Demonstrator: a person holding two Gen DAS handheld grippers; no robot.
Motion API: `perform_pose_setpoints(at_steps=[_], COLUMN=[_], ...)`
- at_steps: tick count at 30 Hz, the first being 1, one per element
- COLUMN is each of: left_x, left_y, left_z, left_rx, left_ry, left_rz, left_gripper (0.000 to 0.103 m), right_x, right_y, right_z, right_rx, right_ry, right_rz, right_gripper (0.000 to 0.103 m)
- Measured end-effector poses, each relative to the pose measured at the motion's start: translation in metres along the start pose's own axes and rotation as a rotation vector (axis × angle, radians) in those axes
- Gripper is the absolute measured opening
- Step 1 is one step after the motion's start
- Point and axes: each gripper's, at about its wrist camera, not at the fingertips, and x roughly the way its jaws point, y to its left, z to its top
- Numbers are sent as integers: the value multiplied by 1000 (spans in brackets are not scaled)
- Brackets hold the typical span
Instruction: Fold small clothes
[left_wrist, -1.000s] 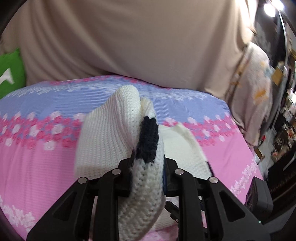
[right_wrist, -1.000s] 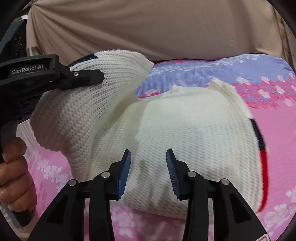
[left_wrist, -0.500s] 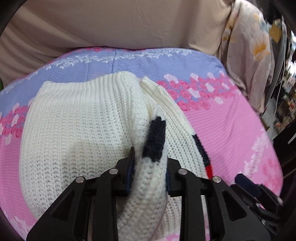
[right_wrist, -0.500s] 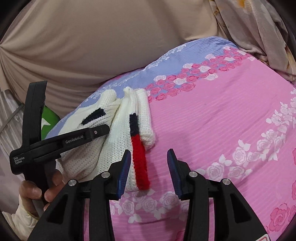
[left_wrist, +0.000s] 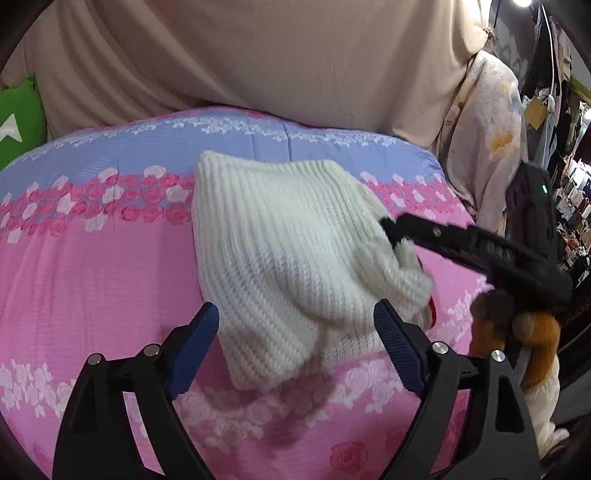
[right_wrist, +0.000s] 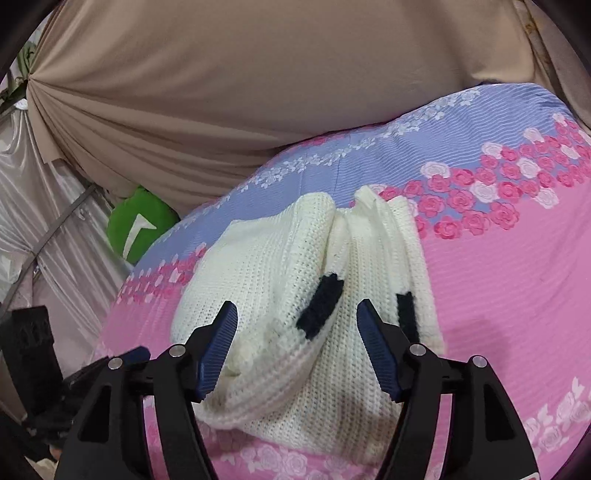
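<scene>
A white knit sweater (left_wrist: 288, 251) with black stripes (right_wrist: 321, 306) lies bunched on the pink and blue flowered bedspread (left_wrist: 92, 266). My left gripper (left_wrist: 295, 325) hovers over its near edge with jaws opening wide. The knit lies between the blue pads (left_wrist: 199, 332), which do not press it. In the left wrist view my right gripper (left_wrist: 402, 225) reaches in from the right, held by a hand (left_wrist: 517, 332), its tip at a black stripe. In the right wrist view the right gripper (right_wrist: 295, 314) stands over the sweater (right_wrist: 280, 266), jaws opening, knit beneath and between them, not pinched.
A beige cloth backdrop (left_wrist: 258, 55) hangs behind the bed. A green cushion (left_wrist: 18, 114) sits at the back left corner. A flowered blanket (left_wrist: 487, 129) drapes at the right, with cluttered shelves beyond. The bedspread's right edge drops off near the hand.
My left gripper let go of the sweater's striped fold and opened wide; the sweater dropped onto the bed. My right gripper opened wider and swung over the sweater.
</scene>
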Motion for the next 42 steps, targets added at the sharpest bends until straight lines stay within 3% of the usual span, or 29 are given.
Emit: perform_pose_setpoints(at_steps=[4,5,6,8,10,12,14,17,19,24,27,29,31,33,34,35,37,40,41,42], left_x=[19,24,28,29,23,16,13,17,21,29,42,51,53,56,58,64,70,62,57,53], left_y=[5,11,14,21,24,25,26,27,25,7,-5,-8,-13,-15,-14,-9,-1,7,7,8], left_z=[-17,-19,-21,-20,-17,-13,-8,-2,0,1,-4,-10,-16,-20,-22,-23,-26,-26,-26,-26], left_rx=[20,7,-11,-42,-51,-52,-63,-91,-94,-36,8,7,17,55,58,57,54,41,49,52], left_ry=[56,71,82,92,68,43,33,44,48,63,95,138,154,151,154,166,203,205,195,189], left_rz=[49,54,55,35,22,13,-11,-57,-68,-84,-56,-79,-82,-34,-9,37,58,50,55,62], left_gripper=[84,84,84,84,84,84,84,84,84,84,84,84,84,84,83,75,54,43,42,41], right_x=[49,55,57,38,2,-18,-7,36,25,-29,-42,-37,-22,-12,-11,-15,-37,-81,-86,-82], right_y=[5,7,12,18,18,5,-21,-71,-76,-45,-29,-23,-23,-33,-36,-33,-29,-23,-26,-32], right_z=[5,5,7,17,29,34,33,14,7,-4,-15,-27,-38,-43,-43,-43,-36,-29,-33,-41], right_rx=[-13,-26,-38,-44,-34,-18,13,86,127,10,-44,-85,-104,-90,-76,-69,-40,9,12,16], right_ry=[135,148,153,91,-19,-86,-61,88,43,-94,-80,-46,-4,21,20,11,-48,-139,-141,-124], right_rz=[-18,-8,0,89,220,271,200,-23,57,-53,-6,-20,-51,-44,-32,-19,80,280,296,242], right_gripper=[65,40,27,20,20,20,21,24,26,34,43,51,51,41,28,17,12,10,10,10])
